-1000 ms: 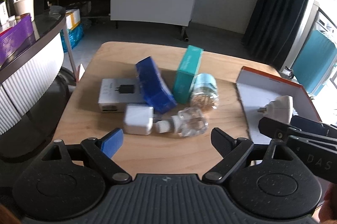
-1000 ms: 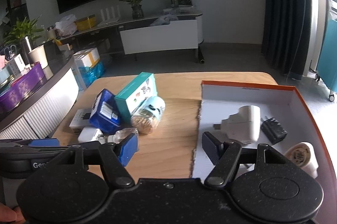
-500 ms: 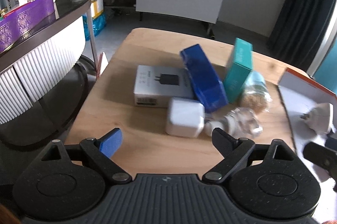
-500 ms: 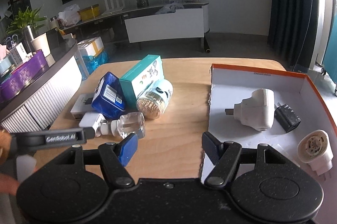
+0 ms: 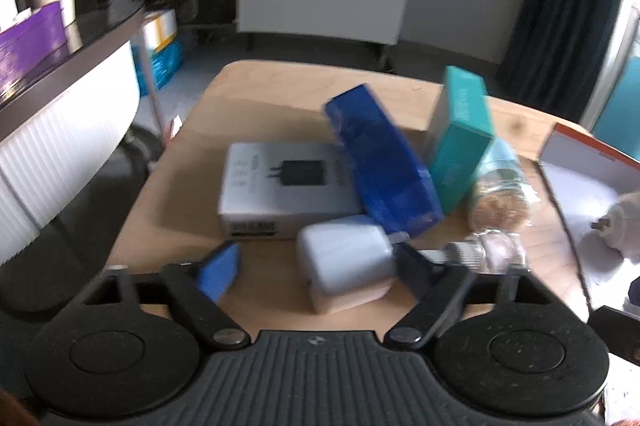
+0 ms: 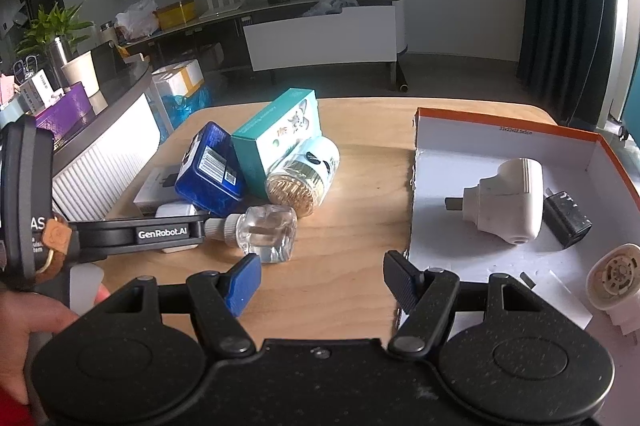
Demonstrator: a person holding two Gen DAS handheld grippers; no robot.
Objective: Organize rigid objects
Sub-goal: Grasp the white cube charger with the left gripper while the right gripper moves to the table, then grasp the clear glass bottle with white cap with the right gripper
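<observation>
1. Three things already lie inside the orange-rimmed tray (image 6: 516,127) at the right of the wooden table (image 6: 360,193): a white plug adapter (image 6: 506,201), a small black charger (image 6: 566,222) touching its side, and a round white plug-in (image 6: 612,276) near the tray's front corner.
2. Six things wait in a cluster on the table, well apart from the tray: a white charger cube (image 5: 346,260), a clear glass bottle (image 6: 266,232), a grey charger box (image 5: 284,187), a blue box (image 5: 384,161) leaning on it, a teal box (image 5: 460,137), and a jar of toothpicks (image 6: 302,179) on its side against the teal box.
3. The left gripper (image 5: 316,266) reaches over the front of the cluster, and its jaws have just been closing. The white cube sits between them; the right finger (image 5: 416,268) looks to touch it, while the blue pad (image 5: 218,272) on the other side stands clear (the view is blurred), so it has no hold yet.
4. The right gripper (image 6: 320,282) hovers over bare table just beside the tray's left wall, jaws wide, holding nothing.
5. My judgement: about a third is done. The cube looks to be next, then the five other pieces.
</observation>
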